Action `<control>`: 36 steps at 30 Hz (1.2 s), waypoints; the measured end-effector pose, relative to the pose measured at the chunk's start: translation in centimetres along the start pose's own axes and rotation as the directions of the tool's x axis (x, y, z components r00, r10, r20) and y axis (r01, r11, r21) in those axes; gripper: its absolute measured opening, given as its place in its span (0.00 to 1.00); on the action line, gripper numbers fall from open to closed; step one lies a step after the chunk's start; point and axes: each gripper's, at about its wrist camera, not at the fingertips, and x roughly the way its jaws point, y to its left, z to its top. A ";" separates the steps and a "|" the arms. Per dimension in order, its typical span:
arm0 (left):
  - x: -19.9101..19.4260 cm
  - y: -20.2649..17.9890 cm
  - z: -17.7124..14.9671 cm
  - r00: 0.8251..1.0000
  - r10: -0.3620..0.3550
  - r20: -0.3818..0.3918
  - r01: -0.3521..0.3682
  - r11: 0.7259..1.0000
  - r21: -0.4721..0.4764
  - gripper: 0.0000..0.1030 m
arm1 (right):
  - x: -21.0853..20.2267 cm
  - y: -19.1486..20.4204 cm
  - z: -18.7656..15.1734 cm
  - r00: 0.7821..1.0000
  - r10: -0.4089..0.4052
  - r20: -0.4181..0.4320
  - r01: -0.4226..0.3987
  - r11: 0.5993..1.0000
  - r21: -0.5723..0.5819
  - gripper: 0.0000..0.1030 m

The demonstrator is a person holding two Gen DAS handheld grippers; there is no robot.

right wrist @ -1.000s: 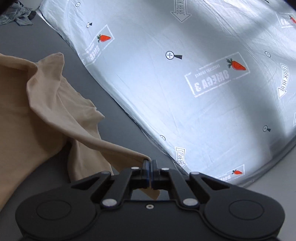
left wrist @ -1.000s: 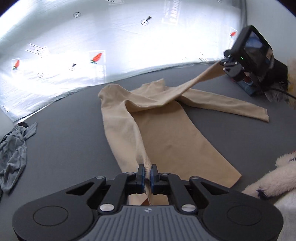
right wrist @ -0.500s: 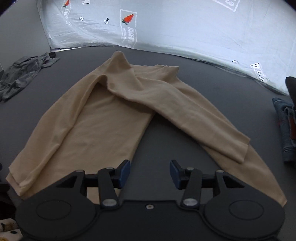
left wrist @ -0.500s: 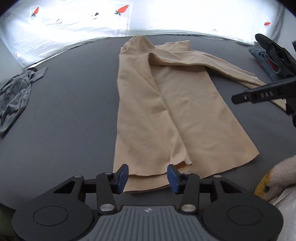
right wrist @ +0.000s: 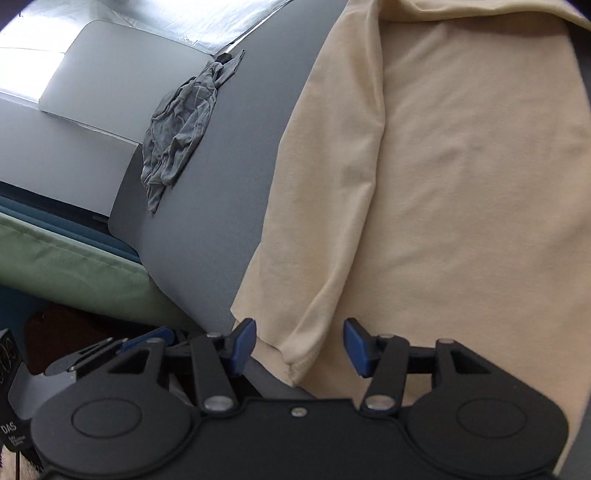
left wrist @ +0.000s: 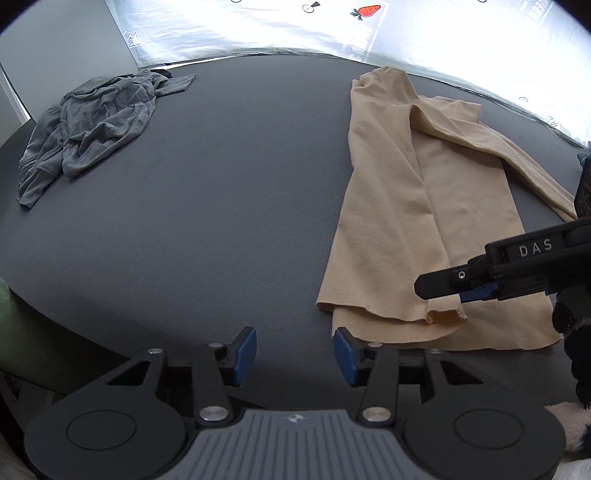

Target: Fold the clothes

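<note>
A beige long-sleeved top (left wrist: 424, 206) lies flat on the dark grey table (left wrist: 221, 206), both sleeves folded over its body. My left gripper (left wrist: 294, 350) is open and empty, just left of the top's near hem corner. My right gripper (right wrist: 299, 345) is open and hovers over the hem (right wrist: 295, 363), where the folded sleeve's cuff ends. The right gripper also shows in the left wrist view (left wrist: 476, 293), low over the hem. The top fills most of the right wrist view (right wrist: 461, 184).
A crumpled grey garment (left wrist: 92, 125) lies at the table's far left, also in the right wrist view (right wrist: 181, 129). A white printed sheet (left wrist: 332, 29) hangs behind the table. A green cushion (right wrist: 62, 262) sits below the table edge. Something white and fluffy (left wrist: 569, 424) is at lower right.
Both grippers let go of the sleeves and opened, and the sleeves now lie on the top. My left gripper has swung left of the hem. My right gripper has dropped close over the hem.
</note>
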 end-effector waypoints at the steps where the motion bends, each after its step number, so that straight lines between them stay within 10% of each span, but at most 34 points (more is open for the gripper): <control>1: -0.1 0.3 -0.2 1.000 0.002 -0.004 -0.002 1.000 -0.002 0.47 | 0.4 0.2 0.3 1.000 0.020 -0.002 -0.020 1.000 0.009 0.36; 3: -0.3 1.2 -0.5 1.000 0.001 -0.010 -0.001 1.000 -0.010 0.47 | 1.1 1.2 0.6 0.997 0.079 -0.007 -0.079 0.997 0.009 0.04; 6: -0.4 2.6 -0.5 1.000 0.002 -0.019 -0.002 1.000 -0.022 0.47 | 1.6 2.1 0.9 0.985 0.174 -0.011 -0.173 0.984 0.034 0.04; 8: -0.5 3.6 -0.1 1.000 -0.007 -0.012 0.007 1.000 -0.024 0.47 | 2.2 2.1 1.0 0.994 0.097 -0.047 -0.095 0.995 0.042 0.04; 11: -0.1 4.9 0.8 1.000 -0.019 0.004 0.019 0.999 -0.042 0.47 | 2.7 1.9 0.9 0.995 -0.040 -0.092 0.044 0.998 0.040 0.08; 15: 1.1 5.8 3.1 0.997 -0.058 0.044 0.060 0.997 -0.047 0.49 | -0.8 3.8 1.2 0.999 -0.055 0.000 0.055 0.998 0.007 0.60; 19: 2.6 5.3 5.7 0.991 -0.116 0.062 0.118 0.993 -0.021 0.51 | -4.9 4.8 2.0 0.973 -0.171 0.157 0.171 0.985 0.008 0.59; 23: 4.0 3.6 8.0 0.984 -0.156 0.084 0.150 0.986 0.075 0.52 | -9.4 1.8 2.6 0.899 -0.290 0.328 0.234 0.952 0.198 0.69; 28: 5.6 1.4 11.3 0.977 -0.189 0.100 0.171 0.971 0.165 0.56 | -14.1 -3.5 2.6 0.757 -0.455 0.469 0.241 0.862 0.447 0.69; 32: 7.0 -0.2 14.3 0.970 -0.203 0.132 0.173 0.963 0.207 0.67 | -17.8 -6.8 3.0 0.621 -0.608 0.495 0.340 0.778 0.528 0.42; 36: 8.8 -2.0 17.8 0.963 -0.220 0.155 0.180 0.955 0.237 0.71 | -20.5 -10.4 4.5 0.516 -0.725 0.456 0.461 0.684 0.566 0.40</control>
